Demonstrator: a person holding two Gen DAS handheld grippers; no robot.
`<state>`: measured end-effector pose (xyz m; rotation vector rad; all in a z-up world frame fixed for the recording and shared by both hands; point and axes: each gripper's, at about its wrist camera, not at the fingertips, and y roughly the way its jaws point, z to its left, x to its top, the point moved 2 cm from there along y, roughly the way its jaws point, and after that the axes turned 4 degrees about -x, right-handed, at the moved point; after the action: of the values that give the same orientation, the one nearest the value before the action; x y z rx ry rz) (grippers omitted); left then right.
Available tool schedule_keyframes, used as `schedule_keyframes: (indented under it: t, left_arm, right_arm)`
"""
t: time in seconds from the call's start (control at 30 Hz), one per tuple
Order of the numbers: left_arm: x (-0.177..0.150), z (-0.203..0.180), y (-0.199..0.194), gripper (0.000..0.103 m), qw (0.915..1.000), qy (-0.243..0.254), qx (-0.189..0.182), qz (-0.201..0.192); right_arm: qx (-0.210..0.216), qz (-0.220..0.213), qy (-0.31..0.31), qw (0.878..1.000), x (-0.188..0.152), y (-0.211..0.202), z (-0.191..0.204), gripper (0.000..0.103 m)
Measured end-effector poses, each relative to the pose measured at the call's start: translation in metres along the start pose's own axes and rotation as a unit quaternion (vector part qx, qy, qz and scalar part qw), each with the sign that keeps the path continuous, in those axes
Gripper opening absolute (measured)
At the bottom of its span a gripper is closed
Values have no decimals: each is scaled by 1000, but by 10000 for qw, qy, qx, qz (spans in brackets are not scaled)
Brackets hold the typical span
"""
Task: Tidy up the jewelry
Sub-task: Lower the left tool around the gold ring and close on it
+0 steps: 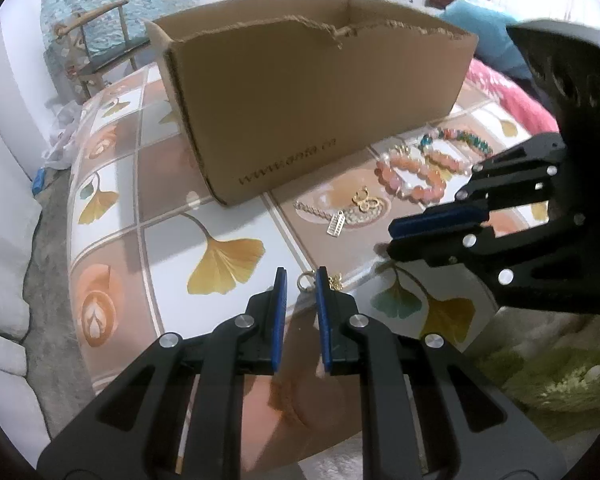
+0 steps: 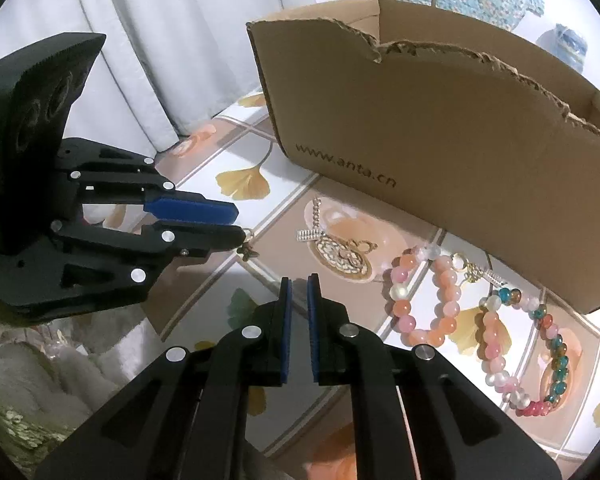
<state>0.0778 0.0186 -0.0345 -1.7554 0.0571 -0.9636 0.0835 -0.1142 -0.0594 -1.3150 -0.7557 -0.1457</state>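
Two wrist views over a table (image 1: 204, 240) covered in a ginkgo-leaf tile print. Left gripper (image 1: 301, 280) angled down at the tabletop, set to a narrow gap. Small gold earring (image 1: 305, 280), ring above charm, at the very fingertips, close against the right-hand blue pad and clear of the other; no firm pinch visible. In the right wrist view, same earring just under the tip of the lower finger, resting on or just above the table.

Right gripper (image 2: 299, 286) also angled down, closed to a slit, with nothing between the pads, near the left gripper and short of the jewelry.

Open cardboard box (image 1: 320, 100) with a torn upper rim at the far side of the table, printed web address on its near wall. In front of it, loose on the table: pink-and-orange bead bracelet (image 1: 410, 176), multicoloured bead bracelet (image 1: 456, 142) overlapping it, gold hoop earrings (image 1: 366, 200), and pale chain with a rectangular pendant (image 1: 324, 214). Inside of the box hidden from both views.
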Motion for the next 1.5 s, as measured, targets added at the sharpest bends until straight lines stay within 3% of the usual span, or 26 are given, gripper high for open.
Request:
schedule_keyframes:
  t: [0.23,0.37,0.47,0.93,1.17,1.5]
  left_arm:
    - [0,6,5,14,9999,-106,89,24]
    - [0,6,7,14,9998,-136,113,19]
    - [0,7,6,14,9998,-146,121,16]
    - [-3,12,4,14,9996,-241,148,-17]
    - [-3,12,4,14,9996,-257,129,-29]
    - [-4,13,3,14,9995,-285,116,-48]
  right_arm:
    - [196,-56,-228,9995,11,6,16,10]
    - [266,-84,-334,9991,15,11,24,23]
    - [260,-89,-474,9985,17,14,30,23]
    - [73,-51,-719,9974,22,32,36,22]
    - [105,-5,-730,9973,21,27,32,9]
    - [-35,39,-583,9983,14,18,21,8]
